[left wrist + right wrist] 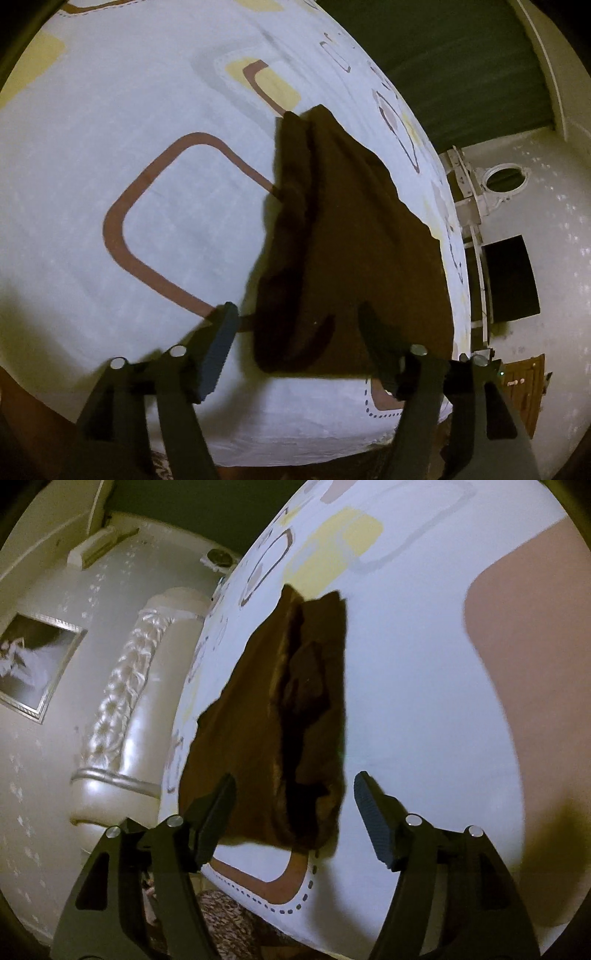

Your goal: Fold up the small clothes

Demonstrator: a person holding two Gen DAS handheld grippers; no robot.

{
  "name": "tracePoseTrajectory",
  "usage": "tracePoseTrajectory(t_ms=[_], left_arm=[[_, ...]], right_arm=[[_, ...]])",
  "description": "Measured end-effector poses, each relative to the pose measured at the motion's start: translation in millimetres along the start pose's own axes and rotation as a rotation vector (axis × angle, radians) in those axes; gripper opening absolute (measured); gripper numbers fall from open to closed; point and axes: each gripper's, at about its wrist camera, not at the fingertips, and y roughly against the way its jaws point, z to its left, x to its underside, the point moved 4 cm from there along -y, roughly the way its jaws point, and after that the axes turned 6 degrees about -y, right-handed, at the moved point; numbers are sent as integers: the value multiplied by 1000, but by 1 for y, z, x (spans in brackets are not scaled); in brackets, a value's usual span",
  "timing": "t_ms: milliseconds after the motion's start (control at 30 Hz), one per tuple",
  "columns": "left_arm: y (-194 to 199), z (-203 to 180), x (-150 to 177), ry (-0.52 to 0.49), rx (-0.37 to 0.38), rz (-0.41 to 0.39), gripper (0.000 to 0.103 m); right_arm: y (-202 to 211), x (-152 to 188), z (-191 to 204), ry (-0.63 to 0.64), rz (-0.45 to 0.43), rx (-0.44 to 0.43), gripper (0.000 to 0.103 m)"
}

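Note:
A dark brown small garment (343,240) lies on the white patterned bedsheet (110,147), partly folded, with bunched layers along its left side. My left gripper (297,314) is open above the garment's near edge, its fingers either side of it and holding nothing. In the right wrist view the same garment (273,720) lies ahead, with deep folds down its right half. My right gripper (295,782) is open over the garment's near end, empty.
The bed's near edge (295,446) runs below the grippers. A cream padded headboard (122,701) and a framed picture (37,664) are at the left of the right wrist view. A wall with a dark screen (511,280) is at the right of the left wrist view.

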Motion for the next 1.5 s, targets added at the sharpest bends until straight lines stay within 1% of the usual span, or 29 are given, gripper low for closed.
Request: tracePoseTrajectory(t_ms=[33,100,133,167,200,233,267,300,333,367,433,500,633,667,700,767,800,900,933,1000,1033,1067,1133,1200,1233,1267,1333,1433,1500], left_arm=[[-1,-1,-1,20,7,-2,72],[-2,-2,0,52,29,6,72],[-2,-3,0,65,33,7,72],[-2,-4,2,62,21,6,65],[-4,-5,3,54,-1,12,57],[-5,-5,5,45,-13,22,43],[-7,-6,7,37,-27,31,33],[-9,-6,9,32,-40,39,27],[-11,-6,10,27,-59,48,14],[-12,-5,11,29,-75,53,11],[-13,-1,11,35,-94,50,9],[-14,0,12,17,-113,51,9],[-13,3,15,10,-101,40,9],[-13,4,15,13,-97,39,9],[-13,3,15,12,-97,38,9],[-13,2,14,0,-100,37,9],[-14,2,14,-6,-102,37,9],[-13,0,15,-25,-104,29,12],[-12,-2,15,-32,-103,24,12],[-10,-5,15,-39,-93,12,17],[-7,-8,15,-38,-81,2,28],[-4,-10,15,-39,-70,-6,45],[4,-17,15,-56,-35,-34,63],[10,-23,14,-90,-20,-59,66],[13,-25,12,-117,-17,-77,71],[14,-26,11,-138,-17,-91,74],[12,-24,9,-151,-8,-93,74],[1,-14,8,-96,28,-76,74],[-6,-7,6,-47,50,-79,74]], right_arm=[[-2,3,2,9,7,0,66],[-7,7,6,18,29,-5,66],[-8,9,8,26,32,2,61],[-9,11,9,32,42,6,54],[-12,14,8,31,62,13,41],[-15,16,6,30,78,26,31],[-16,18,5,35,84,37,20],[-18,20,3,44,88,53,17],[-18,21,1,45,88,65,10],[-17,21,0,40,85,69,7],[-16,23,-2,44,86,80,6],[-14,24,-4,54,80,90,6],[-10,23,-12,9,74,43,6],[-8,23,-12,13,76,49,6],[-7,23,-11,14,73,55,7],[-1,22,-6,14,71,71,13],[6,21,-2,35,53,107,14],[20,17,17,102,15,183,20],[22,15,23,111,6,195,27],[24,12,43,137,-9,199,39],[23,12,54,152,-12,192,46],[21,12,62,165,-13,187,53],[11,13,88,200,0,178,58],[-1,17,107,223,22,170,63],[-10,19,119,244,39,164,67],[-20,22,131,268,54,165,69],[-38,28,149,307,87,175,69],[-73,32,184,363,132,201,69],[-100,35,211,405,155,218,69]])
